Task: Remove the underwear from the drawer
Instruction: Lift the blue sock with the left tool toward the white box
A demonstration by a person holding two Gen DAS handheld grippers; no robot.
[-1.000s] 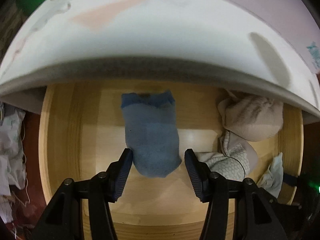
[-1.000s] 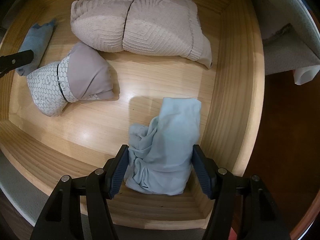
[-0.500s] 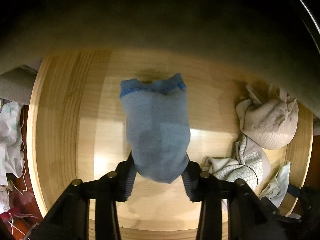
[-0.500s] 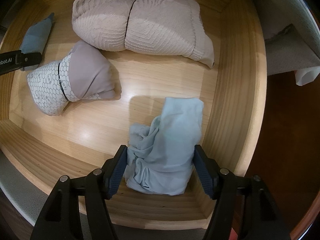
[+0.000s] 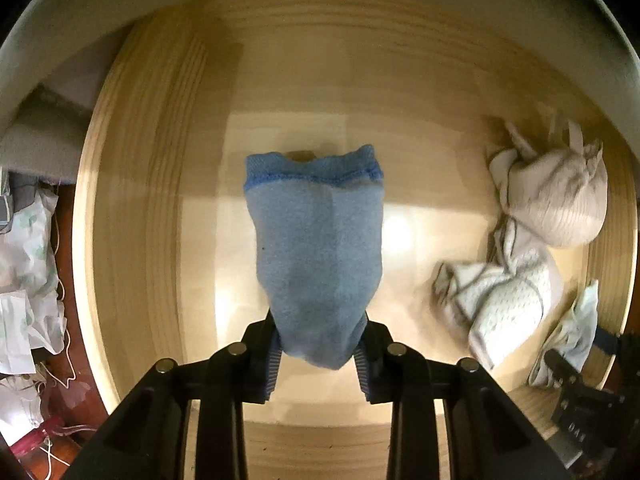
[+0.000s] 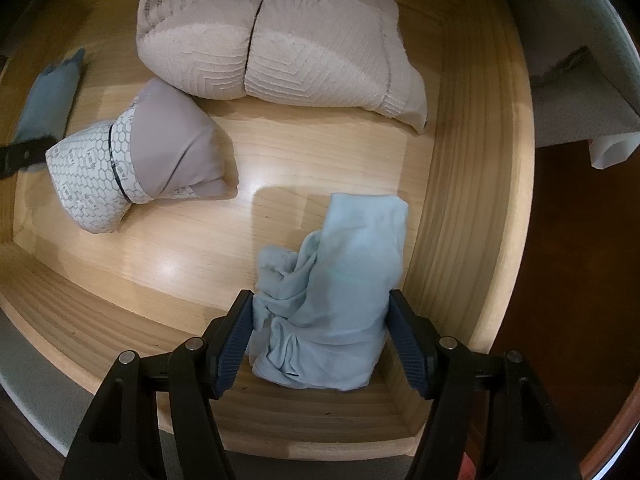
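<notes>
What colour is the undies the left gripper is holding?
Blue, with a darker blue waistband: the blue underwear, seen best from the left wrist view.

One wooden drawer (image 6: 472, 184), two blue underwear pieces (image 5: 316, 248) (image 6: 332, 304), two beige folded bras (image 6: 276, 44) (image 6: 140, 156), two tongs (image 5: 318, 354) (image 6: 320, 344)

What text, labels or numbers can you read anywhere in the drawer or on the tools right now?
Nothing can be read with certainty.
Patterned garment: tiny print inside the hexagons, too small to read.
Beige bra: grey marks along its edge band, too small to read.
Black tool body, lower right of the left wrist view: white characters, too blurred to read.
</notes>
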